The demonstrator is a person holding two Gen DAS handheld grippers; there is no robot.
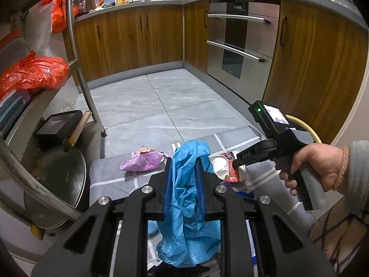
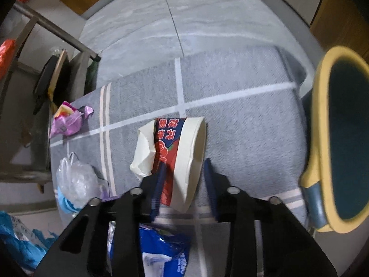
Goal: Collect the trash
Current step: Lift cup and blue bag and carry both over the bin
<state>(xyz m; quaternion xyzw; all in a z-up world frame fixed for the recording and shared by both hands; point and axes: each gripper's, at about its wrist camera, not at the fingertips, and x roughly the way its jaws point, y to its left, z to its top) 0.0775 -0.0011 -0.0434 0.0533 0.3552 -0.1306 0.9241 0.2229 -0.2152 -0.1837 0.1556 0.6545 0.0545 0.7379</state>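
Trash pickup on the grey kitchen mat point(image 2: 242, 120)

The left hand-held gripper point(image 1: 183, 184) pinches a blue plastic bag point(image 1: 186, 207); the right hand-held gripper point(image 2: 184, 184) sits narrow around a crushed paper cup point(image 2: 182, 159) lying on the mat. A purple wrapper point(image 1: 141, 161) lies nearby.

Left gripper point(image 1: 183, 180) clamped, right gripper point(image 2: 184, 180) agape.

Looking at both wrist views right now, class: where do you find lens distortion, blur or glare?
Left wrist view: fisheye bends the countertop and oven handles into curves; the blue bag in the left gripper is sharp; glare streaks the tiles. Right wrist view: softer overall; the yellow-rimmed bin smears at the edge; the crushed cup between the right gripper fingers stays readable.
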